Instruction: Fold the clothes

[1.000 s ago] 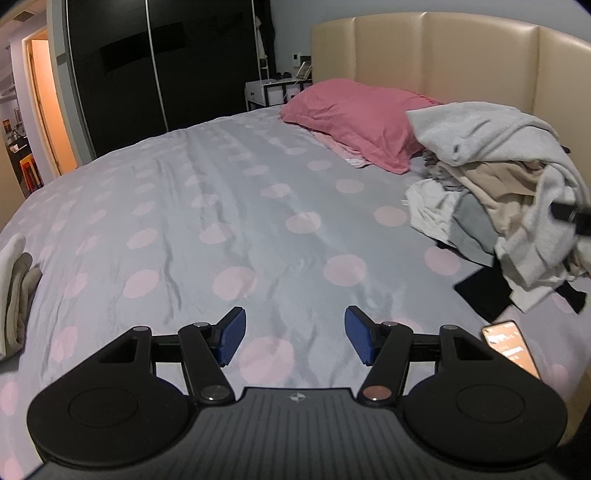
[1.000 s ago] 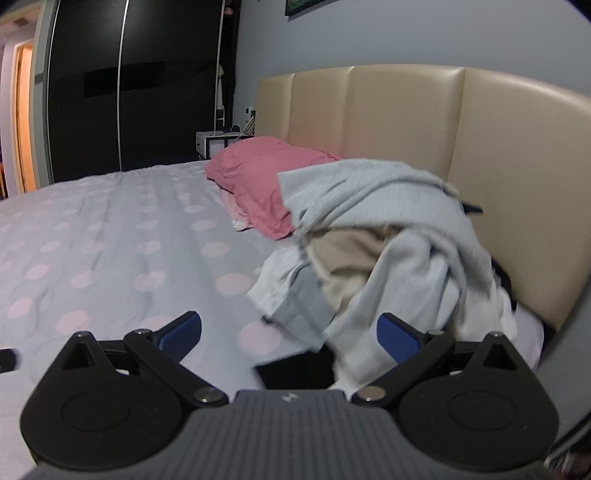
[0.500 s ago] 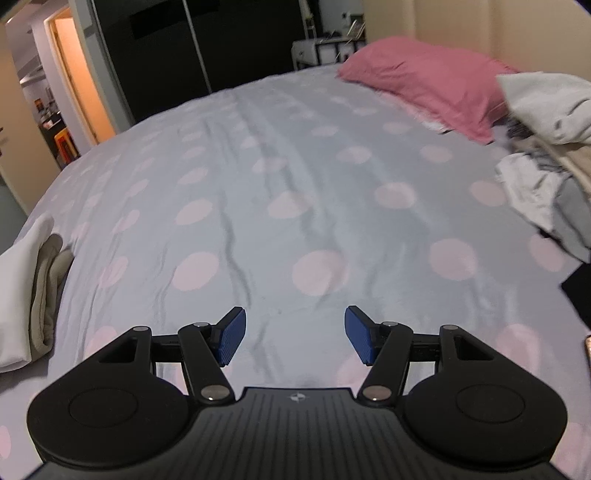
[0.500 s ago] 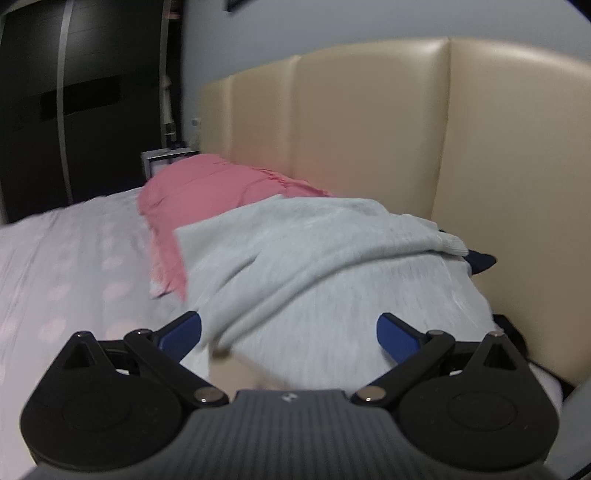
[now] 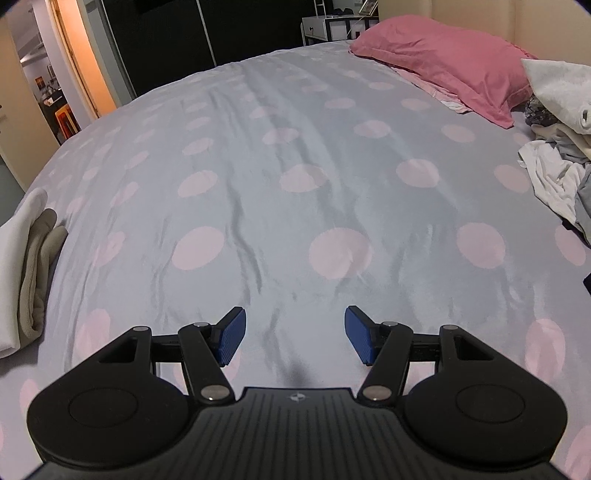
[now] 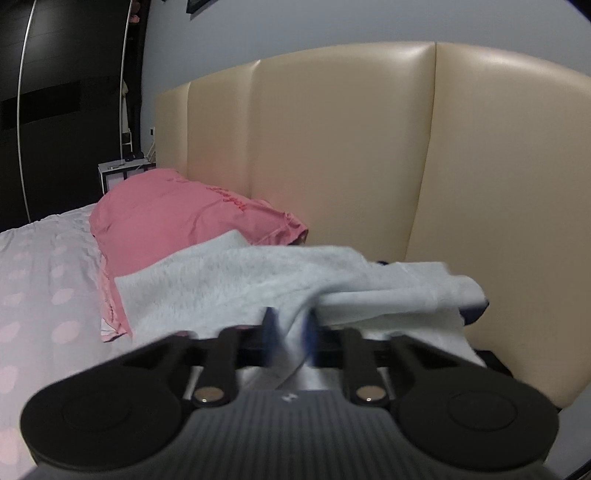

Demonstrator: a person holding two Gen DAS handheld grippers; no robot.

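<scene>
A light grey fleece garment tops the unfolded clothes pile beside the headboard.

1. Both views are dim and indoor, with a cool, soft cast on the bedspread and muted colours.
2. Warm orange light glows from the doorway at the upper left of the left wrist view; the wardrobe beside it is nearly black.
3. The headboard carries soft glare along its padded seams.
4. The right gripper and the grey garment pinched in it are smeared by motion blur.
5. Fisheye bending curves the edges, and the corners vignette to black.
</scene>
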